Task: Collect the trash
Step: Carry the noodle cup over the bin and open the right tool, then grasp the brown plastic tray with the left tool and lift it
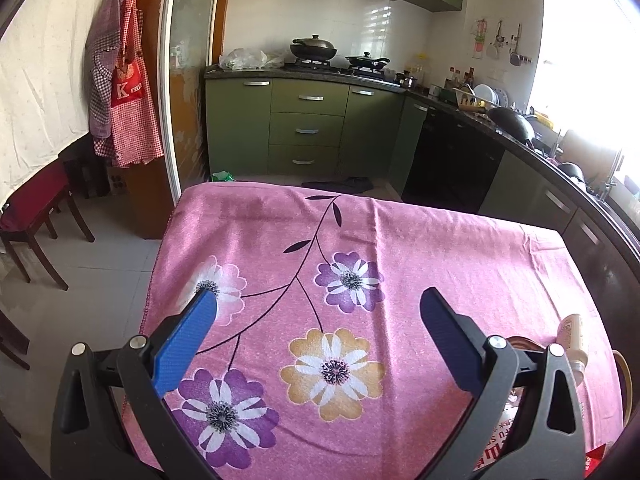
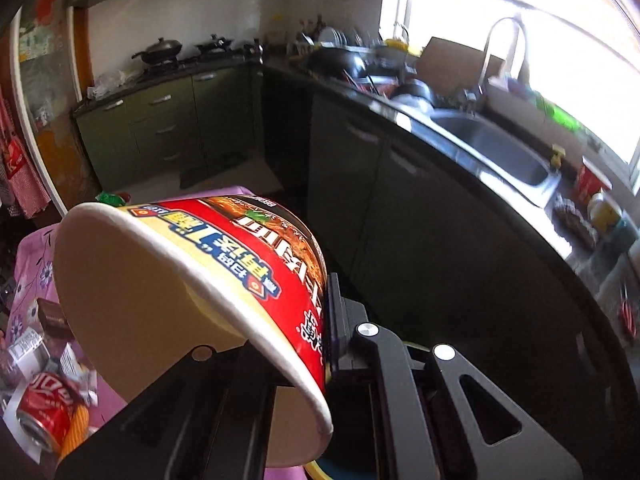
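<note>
Mid-collection: one noodle cup lifted, more trash left

Right gripper (image 2: 320, 344) is clenched on the wall of an empty instant noodle cup (image 2: 208, 280): one jaw inside the rim, the other against the red printed outside. Cup is tipped on its side, open mouth facing the camera, hanging in the air above the edge of the pink flowered cloth (image 1: 360, 248) that covers the counter. Kitchen cabinets and the sink (image 2: 500, 152) sit behind it. No bin or bag visible in either view, so where it goes cannot be told.

Left gripper (image 1: 318, 308) hangs over the middle of the cloth with jaws released and wide apart, nothing between them. Patch under it is bare fabric.

Still lying on the cloth, right wrist view, lower left: a red soda can (image 2: 44, 412) on its side, a small dark box (image 2: 54, 320), some white wrappers or paper scraps (image 2: 28, 352), and something orange (image 2: 78, 428) just beside the can; can't tell what it is. In the left wrist view a pale bottle or tube (image 1: 574, 340) lies near the right edge of the cloth, partly hidden by the gripper frame.

Judgement: early to middle. One piece picked, not yet dropped off. Several pieces remain in a cluster. Left gripper free to take the can or box next.
</note>
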`<move>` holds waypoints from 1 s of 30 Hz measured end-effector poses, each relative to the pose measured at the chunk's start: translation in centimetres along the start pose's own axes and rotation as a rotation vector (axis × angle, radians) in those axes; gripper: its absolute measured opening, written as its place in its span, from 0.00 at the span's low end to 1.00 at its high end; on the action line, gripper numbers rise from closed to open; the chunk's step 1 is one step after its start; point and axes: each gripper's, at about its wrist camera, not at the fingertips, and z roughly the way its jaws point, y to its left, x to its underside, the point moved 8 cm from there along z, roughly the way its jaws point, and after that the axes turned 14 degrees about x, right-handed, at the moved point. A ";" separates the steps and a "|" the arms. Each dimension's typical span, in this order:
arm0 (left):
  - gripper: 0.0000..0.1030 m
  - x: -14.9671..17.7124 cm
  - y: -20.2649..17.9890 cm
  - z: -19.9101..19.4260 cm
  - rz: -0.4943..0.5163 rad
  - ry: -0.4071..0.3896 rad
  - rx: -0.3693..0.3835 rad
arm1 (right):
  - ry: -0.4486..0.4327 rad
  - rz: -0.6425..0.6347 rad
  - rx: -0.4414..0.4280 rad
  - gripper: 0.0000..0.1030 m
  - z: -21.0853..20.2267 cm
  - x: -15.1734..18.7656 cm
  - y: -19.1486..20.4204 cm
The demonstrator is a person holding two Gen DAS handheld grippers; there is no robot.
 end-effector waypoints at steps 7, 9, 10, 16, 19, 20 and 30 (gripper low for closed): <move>0.94 0.4 -0.4 0.6 0.012 0.020 0.005 | 0.415 0.086 0.012 0.05 9.7 11.1 -9.3; 0.94 0.5 -0.4 0.7 0.017 0.024 0.004 | 0.491 0.081 0.034 0.05 12.5 13.2 -10.2; 0.94 0.6 -0.5 0.7 0.019 0.026 0.004 | 0.530 0.082 0.029 0.05 13.6 14.2 -10.2; 0.94 0.7 -0.5 1.0 0.016 0.038 0.018 | 0.696 0.053 -0.004 0.07 18.1 19.3 -9.2; 0.94 1.0 -0.8 1.5 0.016 0.062 0.035 | 0.769 0.058 -0.013 0.34 19.1 21.1 -9.3; 0.94 1.0 -1.0 1.5 0.023 0.066 0.038 | 0.775 0.055 0.005 0.47 19.3 21.4 -9.6; 0.94 1.1 -3.9 1.6 0.080 0.139 0.147 | 0.664 0.086 -0.041 0.48 14.2 19.6 -11.9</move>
